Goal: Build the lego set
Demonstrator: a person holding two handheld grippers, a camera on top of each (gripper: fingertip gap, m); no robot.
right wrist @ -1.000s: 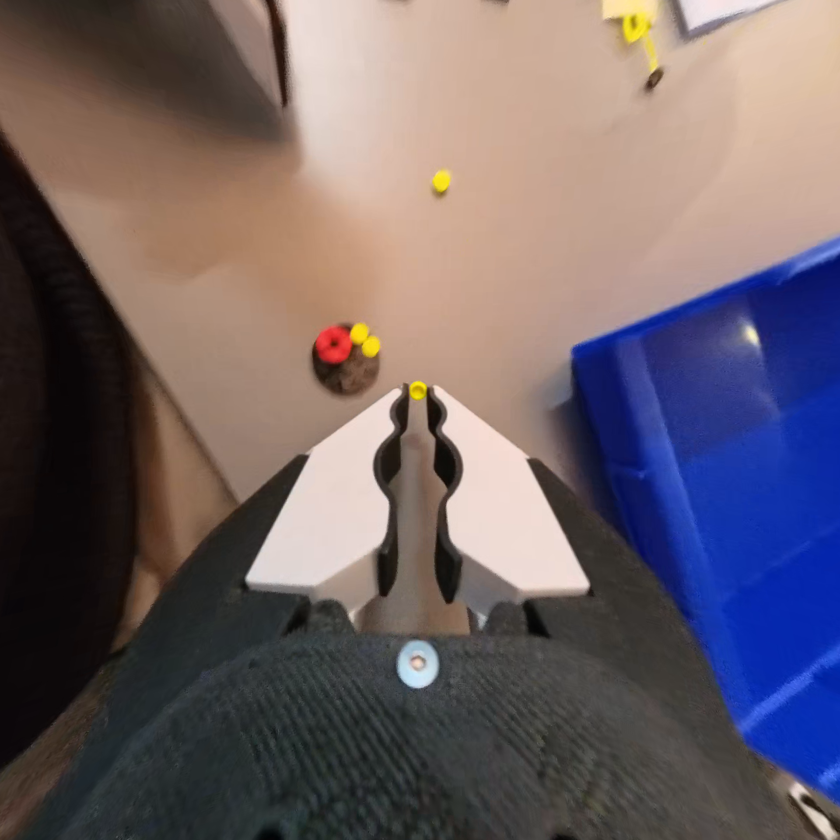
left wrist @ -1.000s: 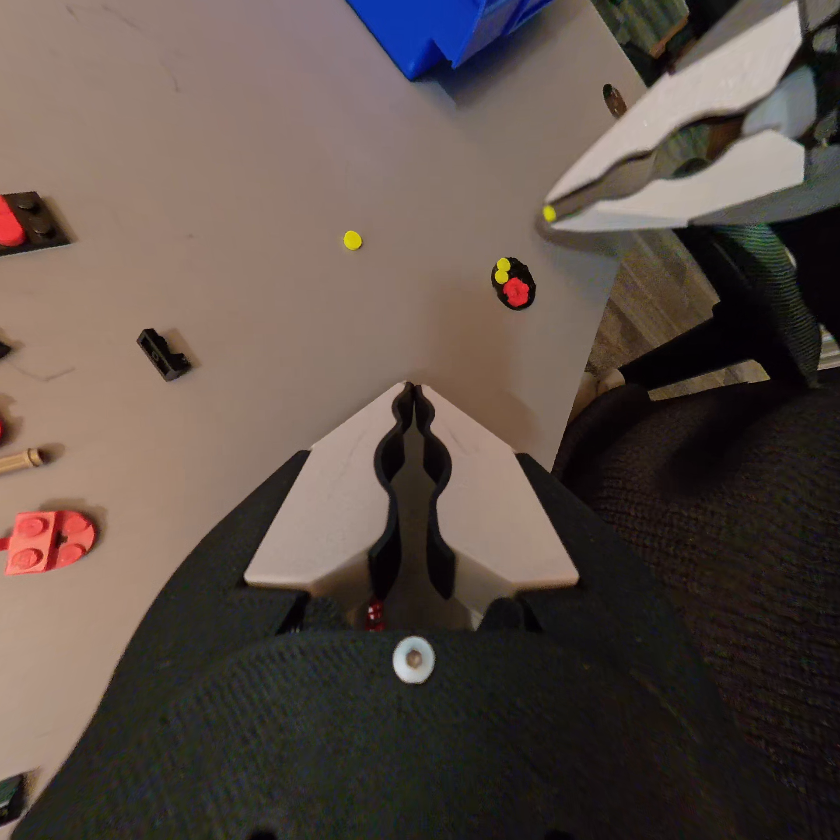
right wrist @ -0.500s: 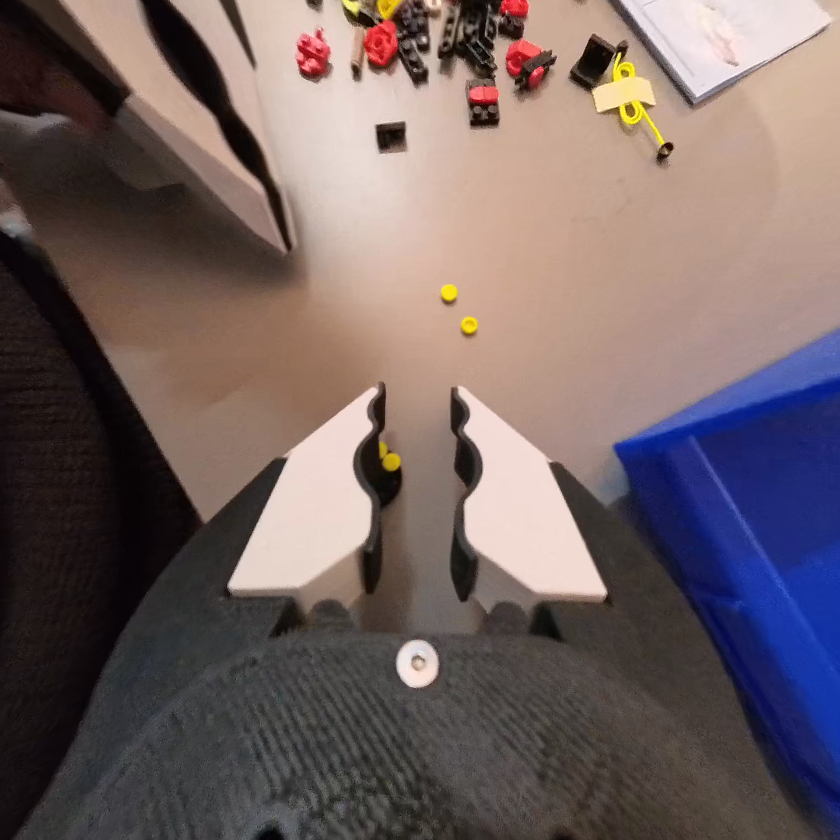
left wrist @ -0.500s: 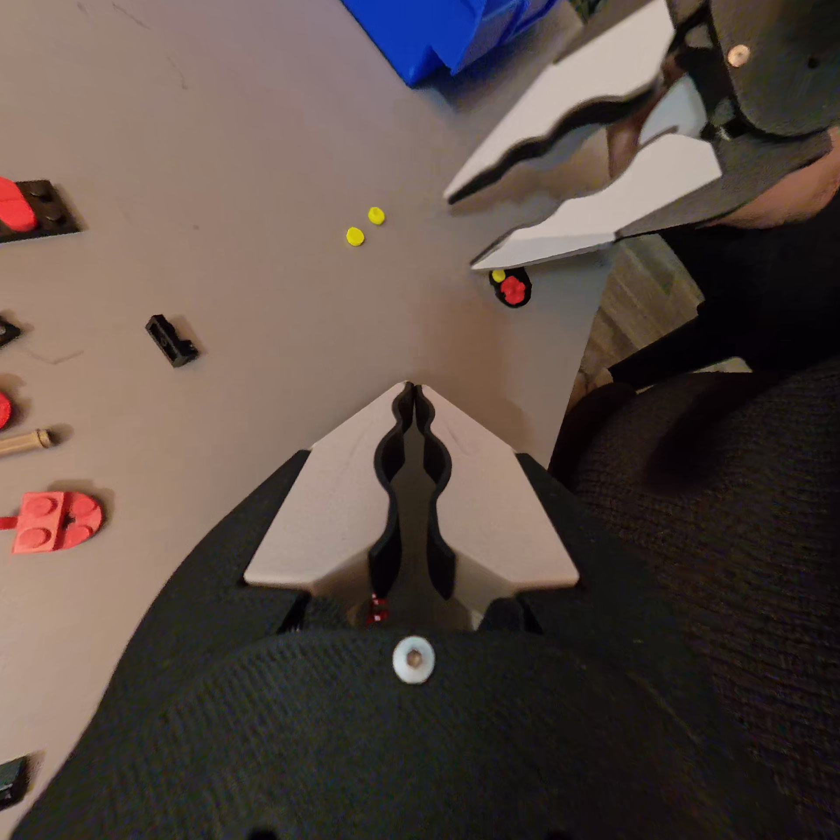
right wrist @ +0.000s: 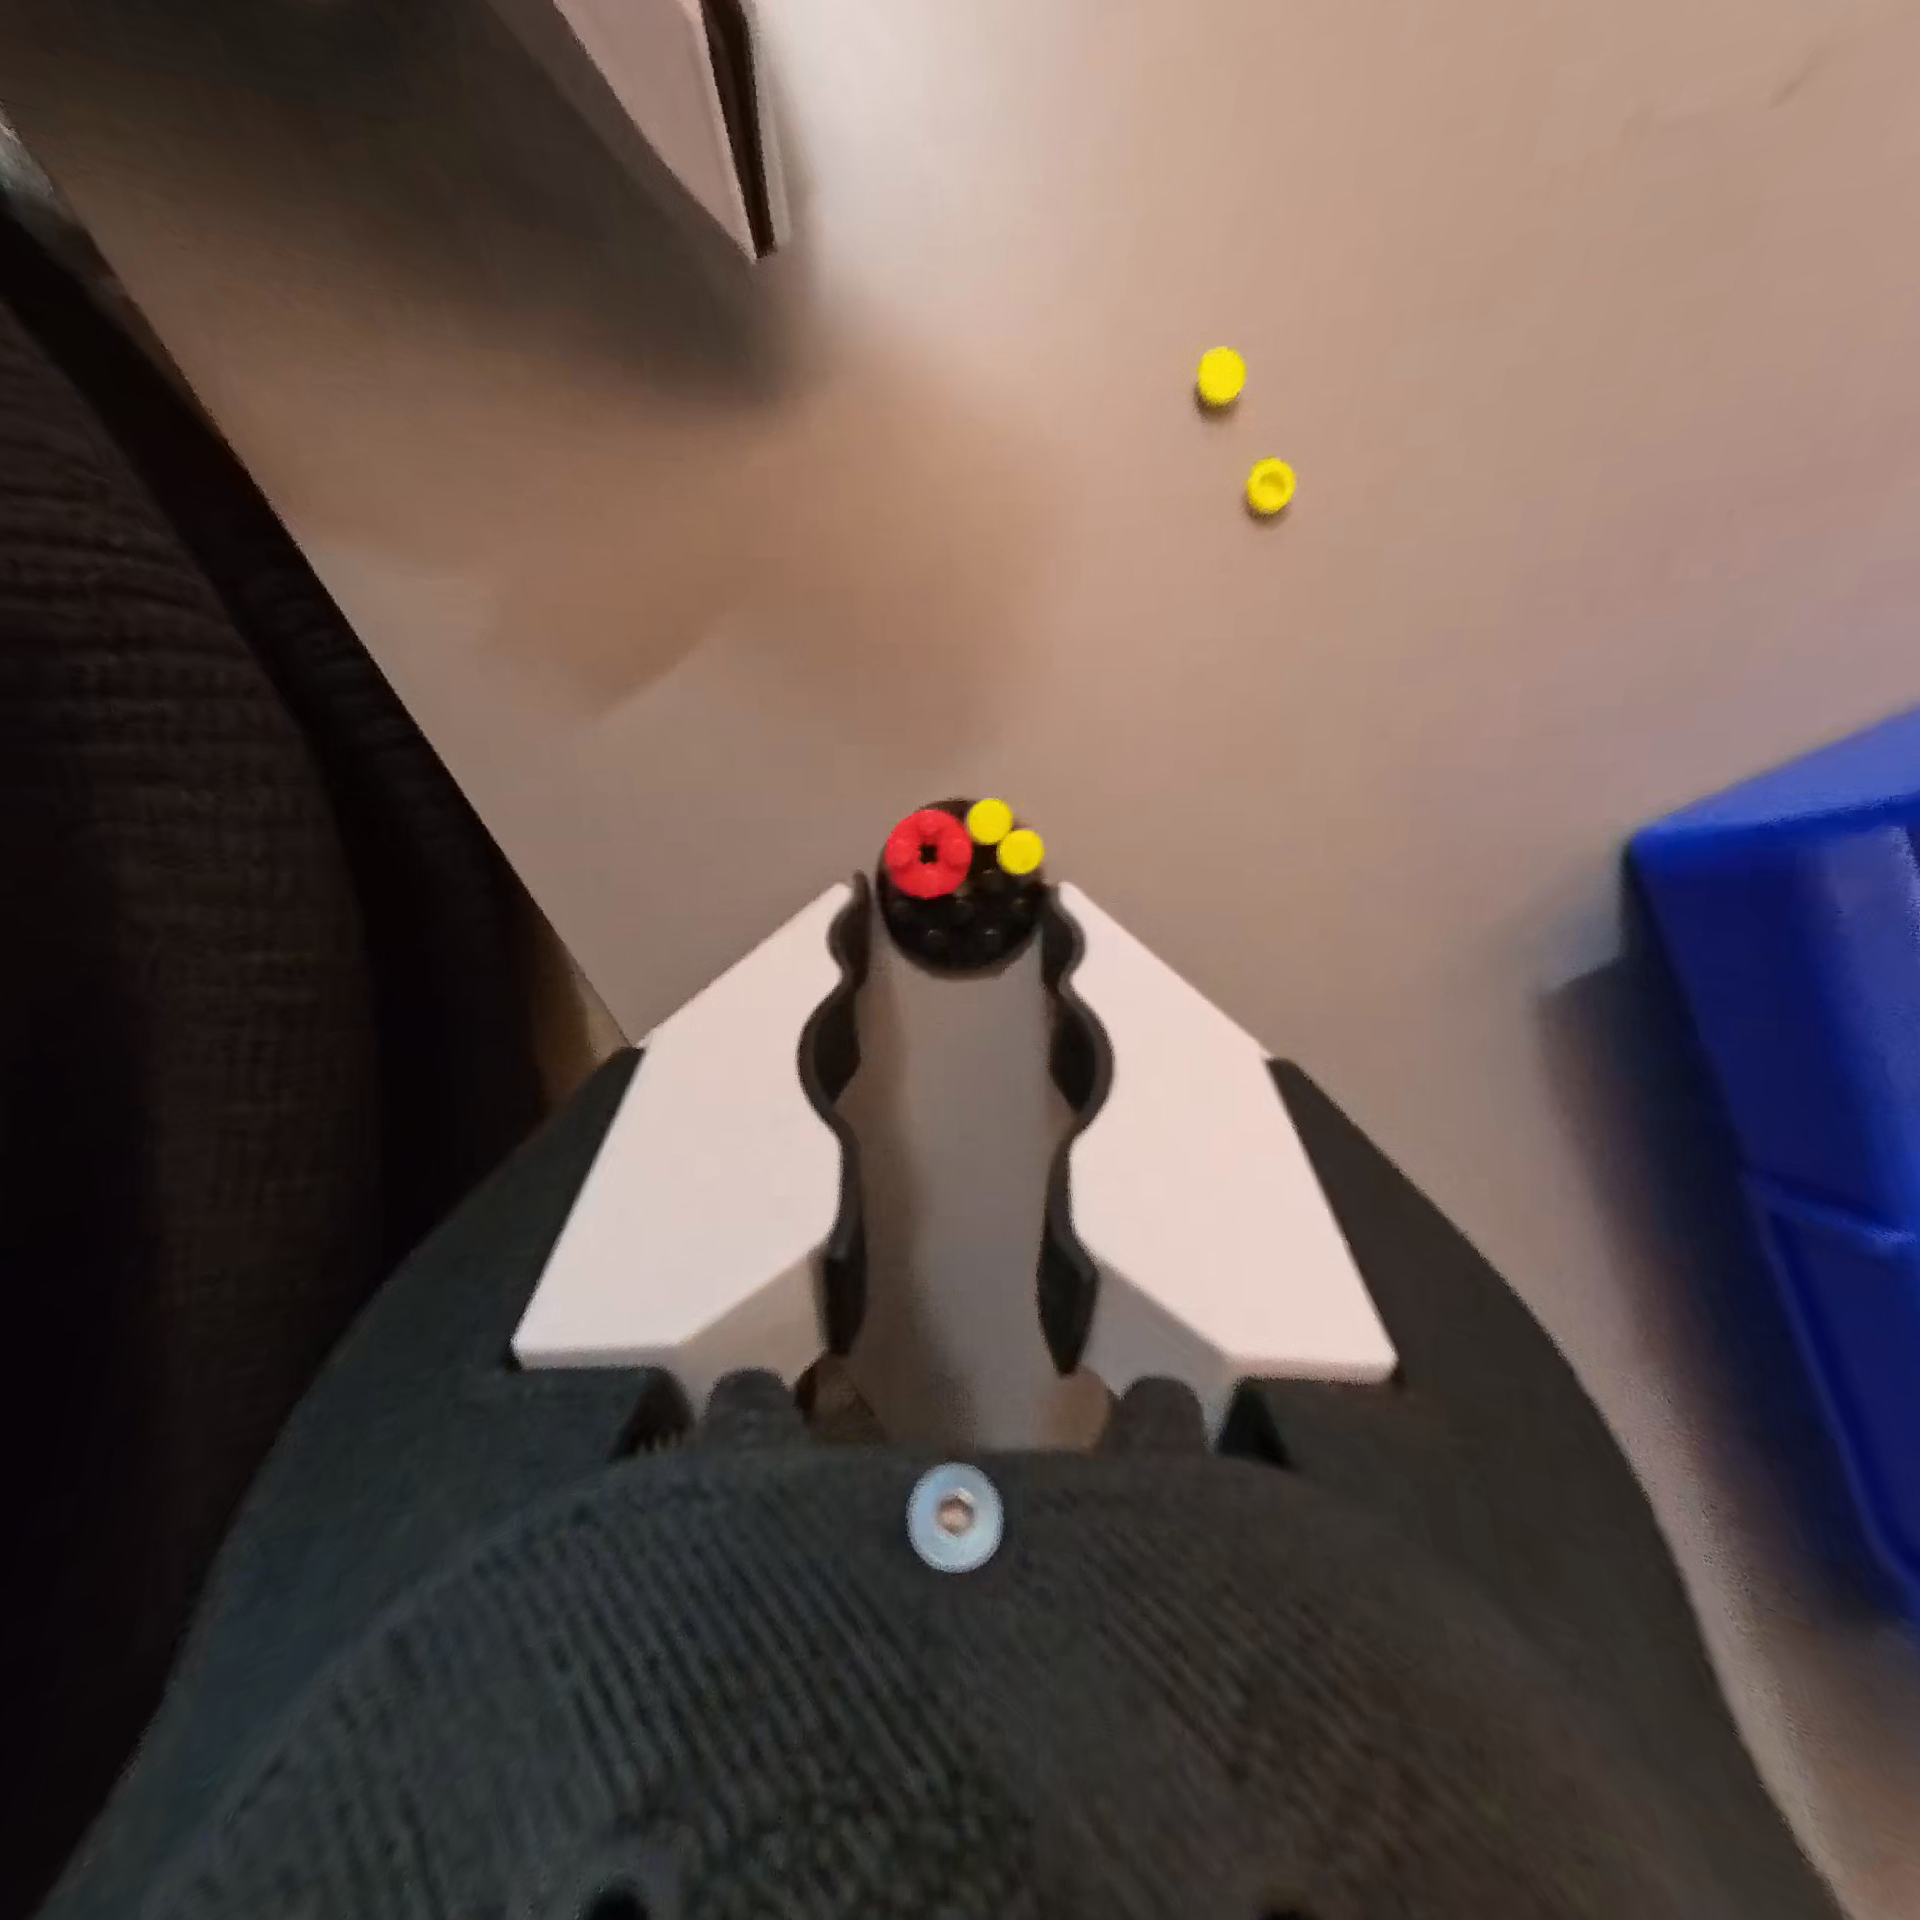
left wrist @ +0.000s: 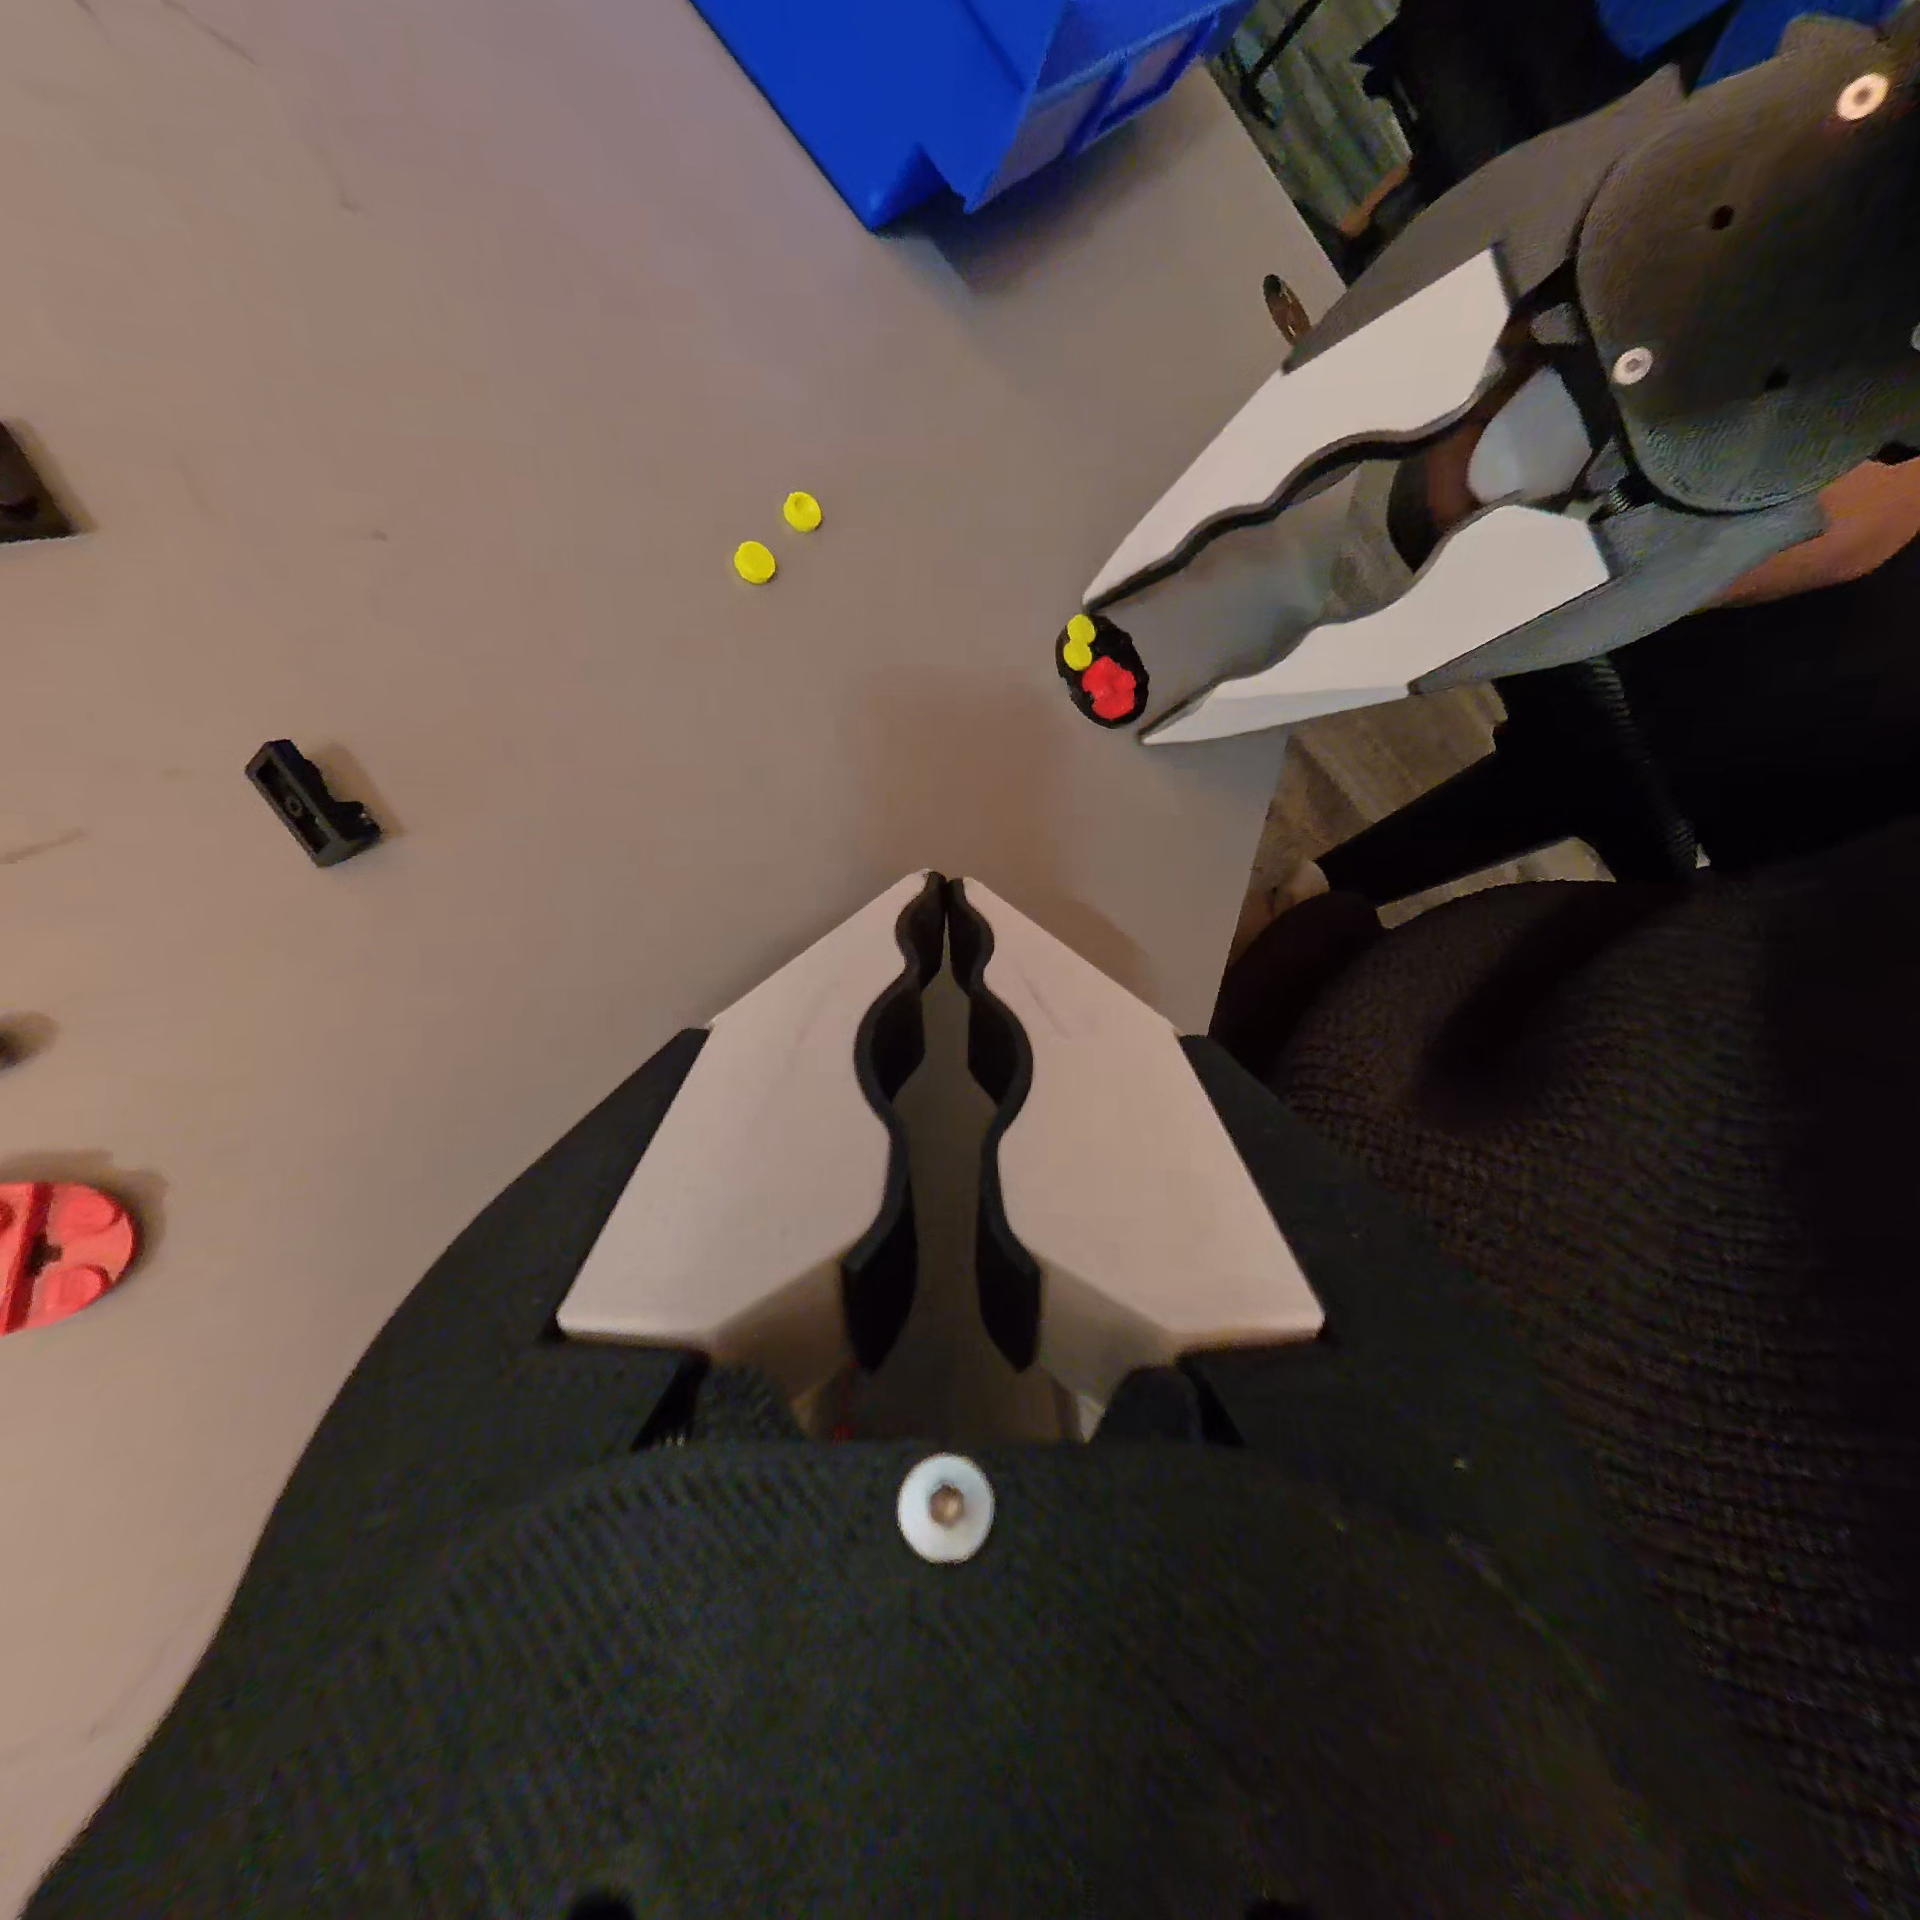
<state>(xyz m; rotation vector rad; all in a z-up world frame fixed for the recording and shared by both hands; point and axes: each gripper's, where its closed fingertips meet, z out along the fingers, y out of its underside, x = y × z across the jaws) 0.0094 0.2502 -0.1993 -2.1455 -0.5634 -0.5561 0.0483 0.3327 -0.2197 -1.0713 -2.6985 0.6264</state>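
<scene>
Half a second ago the right gripper (right wrist: 956, 914) hung spread above the table with the round black plate half hidden under its left finger; now it sits low, its tips on either side of the round black plate (right wrist: 958, 914), which lies between them at the very front of the claw. Its jaws are parted to about the plate's width; whether they already press on it I cannot tell. Two yellow studs (right wrist: 1005, 836) and a red round piece (right wrist: 928, 853) are already seated on the plate's far half, so that small assembly is begun, with bare studs left on its near half. Ahead and to the right of the claw, two loose yellow studs (right wrist: 1245, 431) lie on the table (right wrist: 1455, 727), near each other, probably next to go on. The left gripper (left wrist: 940, 883) is clenched on nothing, hovering near the table edge, with the plate ahead and to its right. A black bracket (left wrist: 310, 801) and a red rounded plate (left wrist: 57, 1252) lie unused to its left, so most of the build seems to remain.
</scene>
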